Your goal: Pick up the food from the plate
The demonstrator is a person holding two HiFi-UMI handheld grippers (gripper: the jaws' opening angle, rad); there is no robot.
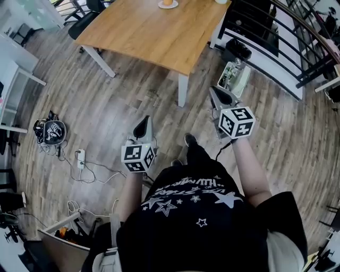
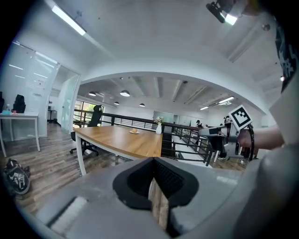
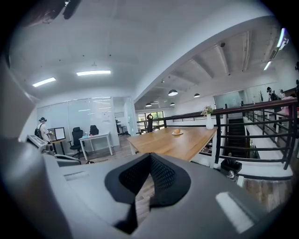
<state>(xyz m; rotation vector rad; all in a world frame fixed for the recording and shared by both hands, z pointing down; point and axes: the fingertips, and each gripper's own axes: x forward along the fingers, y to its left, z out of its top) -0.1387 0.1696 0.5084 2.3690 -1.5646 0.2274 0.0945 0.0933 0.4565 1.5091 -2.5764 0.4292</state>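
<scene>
A round piece of food [image 1: 168, 2] lies on a small white plate [image 1: 168, 6] at the far side of the wooden table [image 1: 154, 34]. I stand on the floor a good way short of it. My left gripper [image 1: 142, 126] and right gripper [image 1: 217, 94] are held out in front of me above the floor, both shut and with nothing between the jaws. In the left gripper view the plate [image 2: 134, 132] is small and far off beyond the closed left gripper [image 2: 153, 161]. The right gripper view shows the food [image 3: 176, 131] on the table beyond the closed right gripper [image 3: 149, 156].
A white vase [image 3: 209, 122] stands on the table's far end. A black railing [image 1: 276, 48] runs along the right, with a box [image 1: 234, 77] at its foot. A black bag [image 1: 53, 132] and a power strip with cables [image 1: 81, 158] lie on the floor at left. An office chair [image 1: 85, 21] is behind the table.
</scene>
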